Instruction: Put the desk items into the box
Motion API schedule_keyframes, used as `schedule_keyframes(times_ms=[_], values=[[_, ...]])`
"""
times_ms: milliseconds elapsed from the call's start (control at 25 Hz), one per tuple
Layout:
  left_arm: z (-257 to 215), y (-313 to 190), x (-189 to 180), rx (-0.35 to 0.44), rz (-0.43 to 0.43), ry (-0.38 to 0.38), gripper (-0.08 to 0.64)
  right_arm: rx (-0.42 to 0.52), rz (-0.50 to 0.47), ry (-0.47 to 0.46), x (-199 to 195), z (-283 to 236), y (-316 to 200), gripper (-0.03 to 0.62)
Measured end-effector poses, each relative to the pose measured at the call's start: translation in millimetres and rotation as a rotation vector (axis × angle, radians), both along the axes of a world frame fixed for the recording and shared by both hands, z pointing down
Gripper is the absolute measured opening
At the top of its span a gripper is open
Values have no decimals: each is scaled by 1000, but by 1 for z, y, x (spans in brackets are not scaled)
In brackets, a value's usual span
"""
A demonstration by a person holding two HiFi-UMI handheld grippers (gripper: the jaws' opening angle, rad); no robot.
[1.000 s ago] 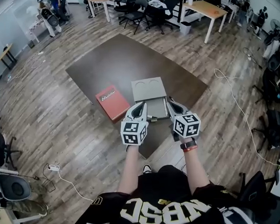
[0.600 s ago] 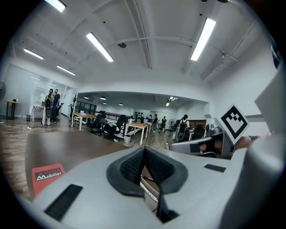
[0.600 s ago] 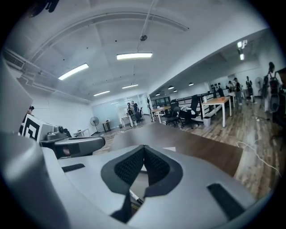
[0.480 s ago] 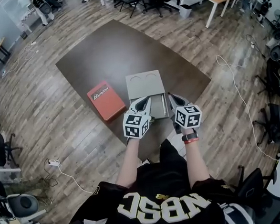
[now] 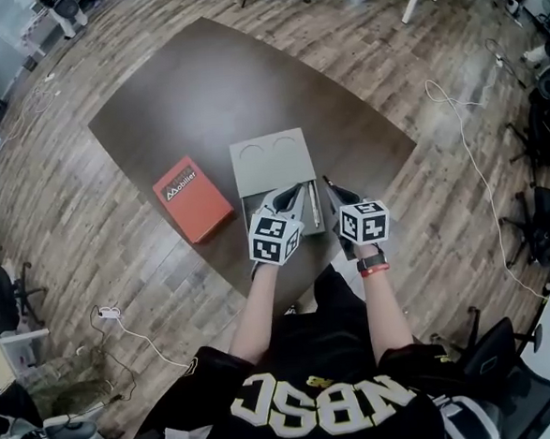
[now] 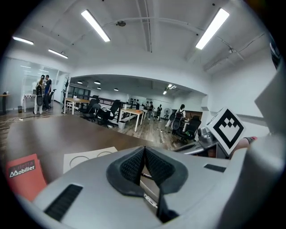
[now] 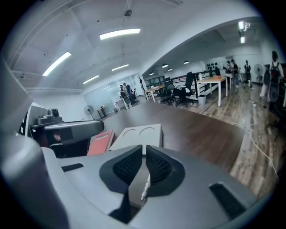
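The box (image 5: 271,158) is pale grey-green, with two circle outlines on its lid. Left of it, the book (image 5: 191,199) is red with white lettering. Under the box, the table (image 5: 200,88) is dark brown, and the floor (image 5: 78,228) shows grey-brown planks.

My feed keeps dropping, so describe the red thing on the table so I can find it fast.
Start at the dark brown table on the wood floor. Near its front edge sits a grey box; just left of it lies the flat red pack, the only red thing there, with white lettering on top.
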State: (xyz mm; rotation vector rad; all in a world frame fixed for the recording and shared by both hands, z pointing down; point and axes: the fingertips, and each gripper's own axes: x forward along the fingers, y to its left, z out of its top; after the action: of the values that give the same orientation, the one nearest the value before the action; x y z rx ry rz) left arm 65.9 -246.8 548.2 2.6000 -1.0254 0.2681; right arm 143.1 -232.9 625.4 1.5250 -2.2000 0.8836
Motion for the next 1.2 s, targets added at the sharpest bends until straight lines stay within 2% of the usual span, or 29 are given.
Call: schedule_keyframes(times_ms=[520,720,920,1040,1200], values=[[52,-25,26,-114,36,-37,17,-149,-2,48,29,70,-12,97],[67,-27,31,-146,43,-58,17,-169,-90,162,39,95,-19,107],[74,-34,34,-191,36,-36,17,-203,-215,243,33,118,-19,115],[81,-36,33,-200,35,-46,17,-212,-238,281,35,128,-21,114],[90,-39,29,-218,22,-58,17,-238,-244,284,38,140,-22,101]])
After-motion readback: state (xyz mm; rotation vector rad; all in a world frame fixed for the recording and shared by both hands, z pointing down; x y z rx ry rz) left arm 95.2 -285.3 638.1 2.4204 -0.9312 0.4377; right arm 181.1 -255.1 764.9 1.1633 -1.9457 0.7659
